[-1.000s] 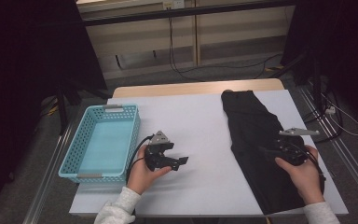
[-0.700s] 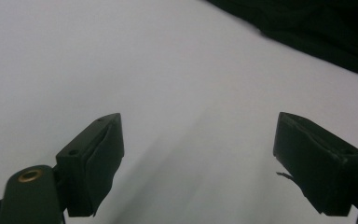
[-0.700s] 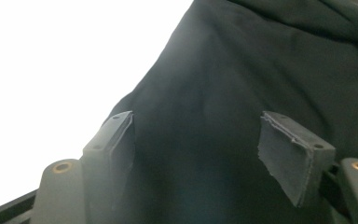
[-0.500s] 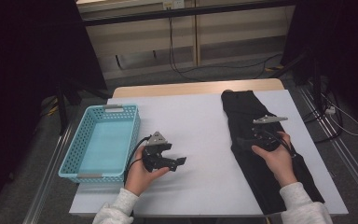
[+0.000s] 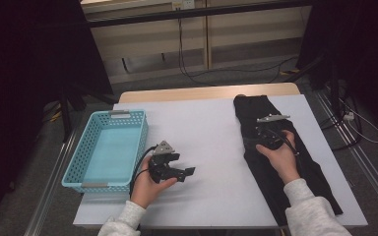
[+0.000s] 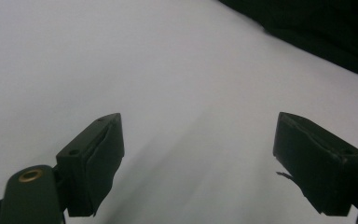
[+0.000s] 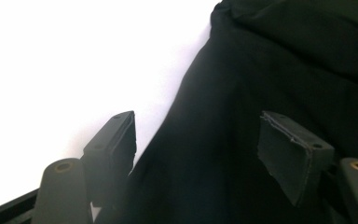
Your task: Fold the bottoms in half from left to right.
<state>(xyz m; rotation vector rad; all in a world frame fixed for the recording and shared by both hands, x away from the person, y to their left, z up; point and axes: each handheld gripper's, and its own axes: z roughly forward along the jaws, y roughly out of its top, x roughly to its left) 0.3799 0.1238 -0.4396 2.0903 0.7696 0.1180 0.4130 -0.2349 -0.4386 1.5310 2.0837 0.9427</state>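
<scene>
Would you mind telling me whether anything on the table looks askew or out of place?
Only a small thing: the black garment lies slantwise along the table's right side, its near end reaching the front edge. The basket sits upright. Nothing looks spilled or damaged.

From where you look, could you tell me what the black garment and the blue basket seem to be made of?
Black garment: soft matte cloth, likely woven; it lies limp with folds. Blue basket: apparently moulded plastic, a stiff lattice wall with a smooth, slightly glossy floor.

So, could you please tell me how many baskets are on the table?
1. The blue basket sits at the table's left edge, beside the left hand-held gripper. None looks hidden, though the black cloth covers the right side.
</scene>
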